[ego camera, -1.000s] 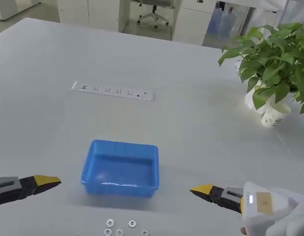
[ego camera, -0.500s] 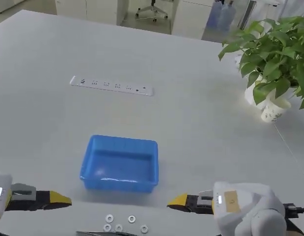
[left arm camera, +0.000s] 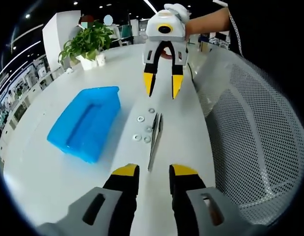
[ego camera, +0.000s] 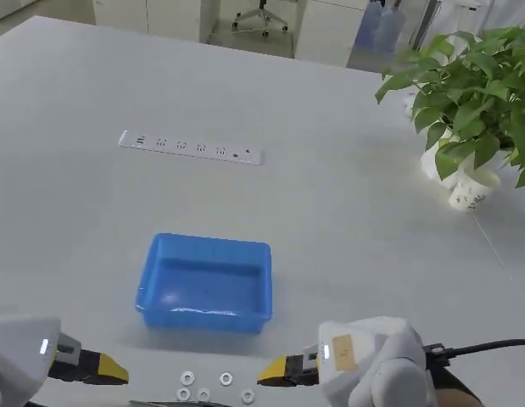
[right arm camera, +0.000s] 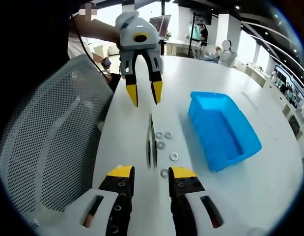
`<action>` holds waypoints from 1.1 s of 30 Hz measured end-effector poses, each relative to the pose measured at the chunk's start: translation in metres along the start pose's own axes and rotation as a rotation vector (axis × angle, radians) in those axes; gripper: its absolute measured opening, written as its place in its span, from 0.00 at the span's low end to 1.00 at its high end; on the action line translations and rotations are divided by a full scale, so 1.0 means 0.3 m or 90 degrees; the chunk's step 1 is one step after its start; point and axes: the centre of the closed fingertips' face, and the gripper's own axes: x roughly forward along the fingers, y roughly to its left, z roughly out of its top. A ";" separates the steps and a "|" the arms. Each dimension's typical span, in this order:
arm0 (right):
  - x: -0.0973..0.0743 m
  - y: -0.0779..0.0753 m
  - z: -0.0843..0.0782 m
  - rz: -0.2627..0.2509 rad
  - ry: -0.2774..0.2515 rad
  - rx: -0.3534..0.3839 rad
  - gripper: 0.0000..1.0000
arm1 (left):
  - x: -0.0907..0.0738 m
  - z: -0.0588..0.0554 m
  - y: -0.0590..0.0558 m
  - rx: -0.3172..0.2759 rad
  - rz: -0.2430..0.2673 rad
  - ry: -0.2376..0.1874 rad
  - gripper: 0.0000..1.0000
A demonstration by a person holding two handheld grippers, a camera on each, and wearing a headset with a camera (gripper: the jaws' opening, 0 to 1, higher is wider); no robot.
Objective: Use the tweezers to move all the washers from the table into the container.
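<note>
Silver metal tweezers (left arm camera: 155, 139) flat on white table (ego camera: 347, 212) between grippers; small metal ring washers (ego camera: 187, 377) just beside, blue plastic container (ego camera: 203, 319) near. Left gripper (left arm camera: 154, 171), right gripper (right arm camera: 151, 171): jaws parted, empty.

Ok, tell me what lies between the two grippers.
In the left gripper view, the tweezers lie on the table between the left gripper and right gripper, washers scattered beside them.

No lettering can be read. The power strip (ego camera: 190, 148) carries small dark marks and the white cup (ego camera: 471, 197) by the plant a faint print, both too small to make out.
</note>
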 end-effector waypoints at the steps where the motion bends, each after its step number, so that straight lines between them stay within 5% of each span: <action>1: 0.008 0.002 -0.001 0.004 0.002 -0.002 0.29 | 0.003 -0.003 0.001 0.002 -0.002 0.004 0.27; 21: 0.144 0.004 0.015 0.040 0.039 -0.012 0.19 | 0.064 -0.051 0.011 0.053 -0.044 0.051 0.15; 33: 0.162 -0.005 0.018 0.035 0.045 -0.010 0.13 | 0.075 -0.043 0.008 0.067 -0.063 0.042 0.07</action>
